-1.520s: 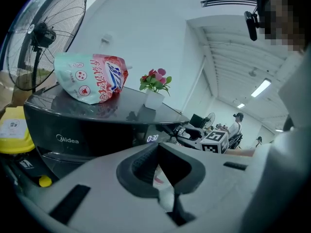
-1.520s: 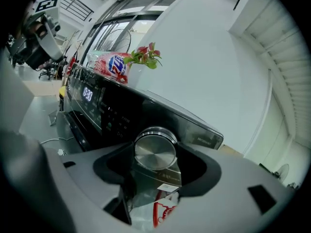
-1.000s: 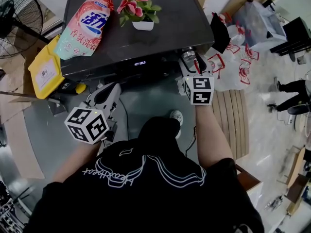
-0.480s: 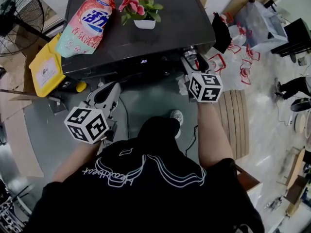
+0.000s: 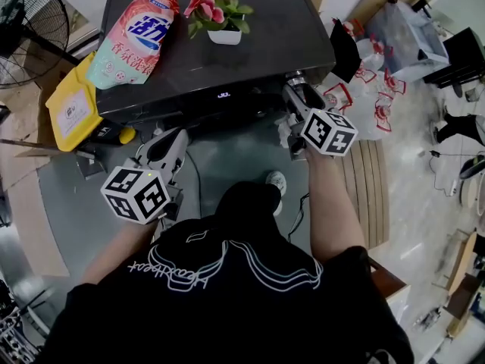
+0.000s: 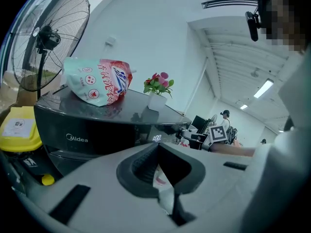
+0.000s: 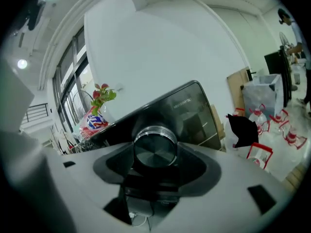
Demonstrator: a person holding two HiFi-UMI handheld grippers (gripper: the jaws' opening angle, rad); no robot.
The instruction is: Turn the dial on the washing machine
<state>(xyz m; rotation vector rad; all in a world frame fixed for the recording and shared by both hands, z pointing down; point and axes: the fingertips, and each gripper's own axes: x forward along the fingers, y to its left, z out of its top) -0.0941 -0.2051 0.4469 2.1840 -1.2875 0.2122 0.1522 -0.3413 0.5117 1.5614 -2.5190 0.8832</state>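
Note:
The dark washing machine stands in front of me, its lit display on the front panel. The round silver dial sits at the panel's right end and also shows as the dial in the head view. My right gripper is shut on the dial, one jaw on each side of the dial, and its marker cube is tilted to the right. My left gripper hangs lower at the left, away from the panel. In its own view the left gripper is shut with nothing in it.
On the machine's top lie a pink detergent bag and a white pot of pink flowers. A yellow container and a fan are at the left. Plastic bags and a wooden pallet lie at the right.
The right gripper has rolled clockwise on the dial, and its marker cube has swung to the right. The left gripper has stayed in place.

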